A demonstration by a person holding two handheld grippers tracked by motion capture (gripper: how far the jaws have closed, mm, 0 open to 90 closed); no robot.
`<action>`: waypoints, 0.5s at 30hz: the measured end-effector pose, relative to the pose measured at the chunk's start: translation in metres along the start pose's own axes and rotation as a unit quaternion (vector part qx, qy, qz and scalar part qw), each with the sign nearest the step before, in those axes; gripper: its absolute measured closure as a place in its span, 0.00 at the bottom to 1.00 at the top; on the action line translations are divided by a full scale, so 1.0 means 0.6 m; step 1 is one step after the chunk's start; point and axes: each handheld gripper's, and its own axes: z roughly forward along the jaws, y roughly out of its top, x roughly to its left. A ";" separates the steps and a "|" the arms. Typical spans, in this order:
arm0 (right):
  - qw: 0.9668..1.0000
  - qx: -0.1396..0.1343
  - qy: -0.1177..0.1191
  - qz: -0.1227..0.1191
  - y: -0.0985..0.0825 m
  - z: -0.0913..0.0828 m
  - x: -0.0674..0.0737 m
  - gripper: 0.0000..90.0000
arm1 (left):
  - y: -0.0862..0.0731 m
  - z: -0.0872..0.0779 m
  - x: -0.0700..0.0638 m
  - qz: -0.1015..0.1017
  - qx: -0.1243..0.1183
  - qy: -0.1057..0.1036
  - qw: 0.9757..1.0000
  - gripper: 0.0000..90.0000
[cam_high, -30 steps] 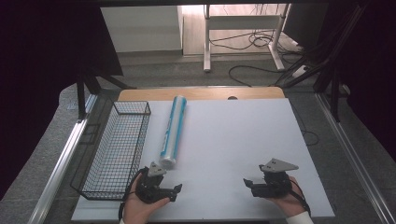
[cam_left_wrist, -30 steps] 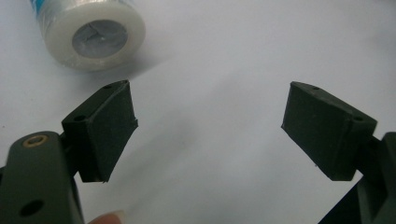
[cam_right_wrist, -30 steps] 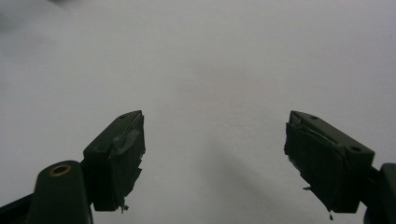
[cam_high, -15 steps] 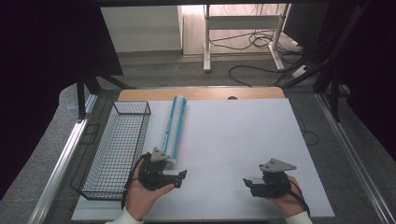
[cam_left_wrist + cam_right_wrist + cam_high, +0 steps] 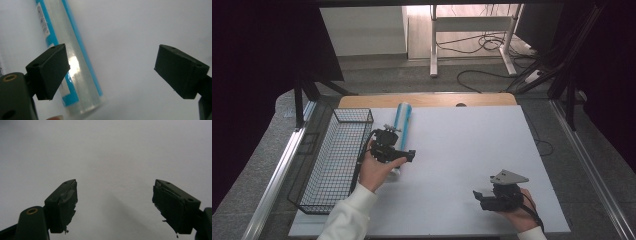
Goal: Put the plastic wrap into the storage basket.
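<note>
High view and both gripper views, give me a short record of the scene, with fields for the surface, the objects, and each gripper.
surface: white tabletop
tube: clear cylindrical tube with blue stripes, lying flat right of the basket
basket: black wire mesh basket, at the table's left edge
left gripper: open, over the tube's near end; the tube lies beside its left jaw, not between the jaws
right gripper: open, low over bare tabletop, near right

- I see the desk [image 5: 462,150] with a white top and a bare wooden strip along its far edge.
- Black wire basket [image 5: 334,160] sits at its left edge.
- Clear blue-striped tube [image 5: 401,122] lies just beside the basket, pointing away.
</note>
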 end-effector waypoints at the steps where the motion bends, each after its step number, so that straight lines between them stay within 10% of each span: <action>1: 1.000 0.000 0.000 0.000 0.000 0.000 0.000 0.23 | 0.007 0.006 0.004 -0.003 0.004 0.004 1.000 0.13; 15: 1.000 0.009 -0.005 -0.006 -0.003 0.006 0.001 0.23 | 0.065 0.092 0.070 -0.061 0.055 0.034 0.996 0.16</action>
